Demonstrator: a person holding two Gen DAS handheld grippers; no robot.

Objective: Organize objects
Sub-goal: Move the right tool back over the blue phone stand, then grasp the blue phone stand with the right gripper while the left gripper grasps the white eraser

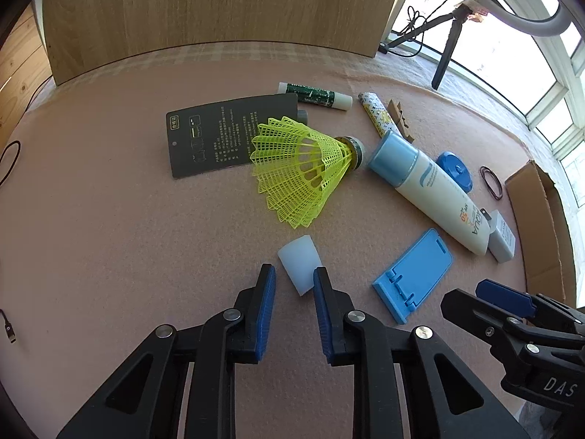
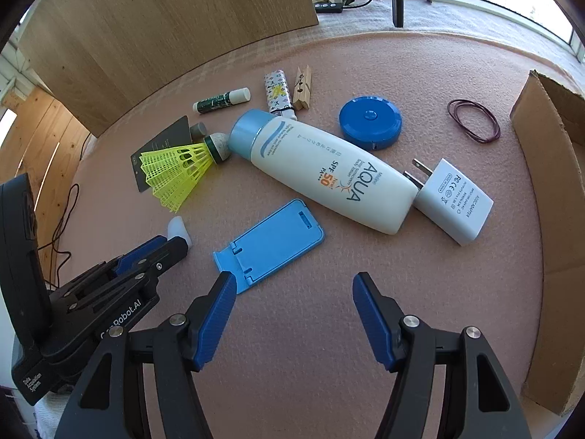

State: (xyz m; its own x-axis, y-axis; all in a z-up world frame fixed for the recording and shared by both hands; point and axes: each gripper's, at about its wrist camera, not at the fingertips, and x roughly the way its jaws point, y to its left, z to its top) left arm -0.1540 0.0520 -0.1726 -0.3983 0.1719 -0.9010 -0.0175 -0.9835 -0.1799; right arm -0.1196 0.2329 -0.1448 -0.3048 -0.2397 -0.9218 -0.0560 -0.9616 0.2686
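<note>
The left gripper (image 1: 294, 276) is seen with jaws narrowly apart around the white cap (image 1: 299, 267), at twelve o'clock on the counter (image 1: 109, 219). The right gripper (image 2: 292, 285) is kept wide apart, holding nothing, with the blue stand (image 2: 270, 243) at eleven o'clock.

table cover (image 2: 329, 329): matt pink felt | sunscreen bottle (image 2: 321, 179): glossy plastic | clothespin (image 2: 302, 87): wood | box (image 2: 555, 219): cardboard

Pink felt table cover (image 2: 329, 329) carries shuttlecock (image 1: 299, 168), sunscreen bottle (image 2: 321, 172), blue stand (image 2: 270, 243), adapter (image 2: 453, 201), tape measure (image 2: 369, 120).
</note>
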